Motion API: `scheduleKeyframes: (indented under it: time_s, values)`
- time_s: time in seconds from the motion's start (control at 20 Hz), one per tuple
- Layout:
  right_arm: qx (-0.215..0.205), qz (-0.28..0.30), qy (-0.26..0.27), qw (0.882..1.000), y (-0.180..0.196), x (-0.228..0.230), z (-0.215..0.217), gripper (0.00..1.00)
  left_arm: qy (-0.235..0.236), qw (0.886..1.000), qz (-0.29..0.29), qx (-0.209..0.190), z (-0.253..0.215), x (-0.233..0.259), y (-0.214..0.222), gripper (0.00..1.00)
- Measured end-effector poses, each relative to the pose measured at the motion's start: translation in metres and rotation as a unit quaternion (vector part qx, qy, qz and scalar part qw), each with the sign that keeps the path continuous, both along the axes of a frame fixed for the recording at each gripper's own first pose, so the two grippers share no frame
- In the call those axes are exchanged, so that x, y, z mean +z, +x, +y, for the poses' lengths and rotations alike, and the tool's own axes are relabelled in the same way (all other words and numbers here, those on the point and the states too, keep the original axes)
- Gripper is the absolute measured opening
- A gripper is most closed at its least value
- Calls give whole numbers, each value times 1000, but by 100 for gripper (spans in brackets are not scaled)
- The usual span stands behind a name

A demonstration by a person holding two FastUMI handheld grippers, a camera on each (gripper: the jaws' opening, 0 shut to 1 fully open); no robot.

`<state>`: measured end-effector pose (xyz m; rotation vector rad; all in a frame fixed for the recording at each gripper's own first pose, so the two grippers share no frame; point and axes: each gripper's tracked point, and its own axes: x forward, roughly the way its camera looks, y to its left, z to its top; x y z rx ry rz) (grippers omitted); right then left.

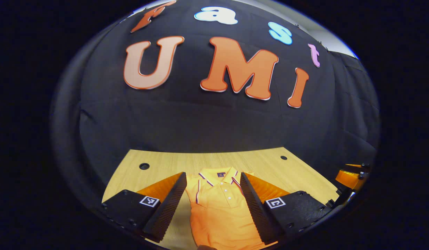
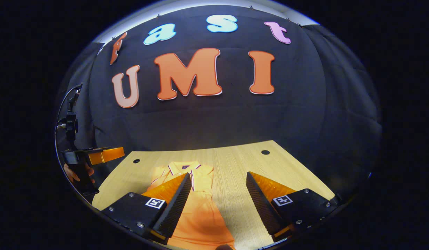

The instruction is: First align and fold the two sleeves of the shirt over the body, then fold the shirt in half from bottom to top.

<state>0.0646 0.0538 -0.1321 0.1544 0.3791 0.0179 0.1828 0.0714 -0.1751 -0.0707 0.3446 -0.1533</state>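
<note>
Shirt: the shirt [image 1: 218, 205] is laid flat on the table [image 1: 159, 163], collar [image 1: 219, 174] toward the far wall, its body narrow with straight side edges, so the sleeves are judged already folded in.
Left gripper: the left gripper [image 1: 213, 205] is held wide open above the shirt's chest, with nothing between its fingers.
Right gripper: the right gripper [image 2: 218, 205] is spread wide over the shirt's right edge and bare table [image 2: 242, 163], nothing gripped.
Position: in the right gripper view the left gripper [image 2: 96, 155] is seen well to the left, a hand [image 2: 75, 172] around its handle.
Step in hand: the bottom-to-top fold is judged to be next; the hem lies below both views and cannot be seen.
How to do it well: both grippers should be drawn back to the hem, its two corners pinched at even height, then lifted together and carried toward the collar.
Care: the corners should be set level with the shoulders, so that the folded sleeves are not dragged out.
</note>
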Motion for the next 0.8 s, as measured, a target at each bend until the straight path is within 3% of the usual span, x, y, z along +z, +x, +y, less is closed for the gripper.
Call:
scheduleKeyframes:
  time_s: [0.3, 0.45, 0.6, 0.8]
  values:
    - [59, -55, -22, 997, -23, 8, 1, 97, 46, 991, -92, 82, 11, 58, -70, 95]
    - [87, -35, -21, 995, -41, -15, -1, 97, 69, 985, -112, 113, 9, 54, -127, 99]
    - [104, 11, -21, 994, -61, -52, -3, 98, 91, 990, -46, 102, 3, 5, -162, 99]
    - [130, 95, -3, 987, -89, -105, 7, 98, 70, 993, 68, 70, -7, -69, -190, 99]
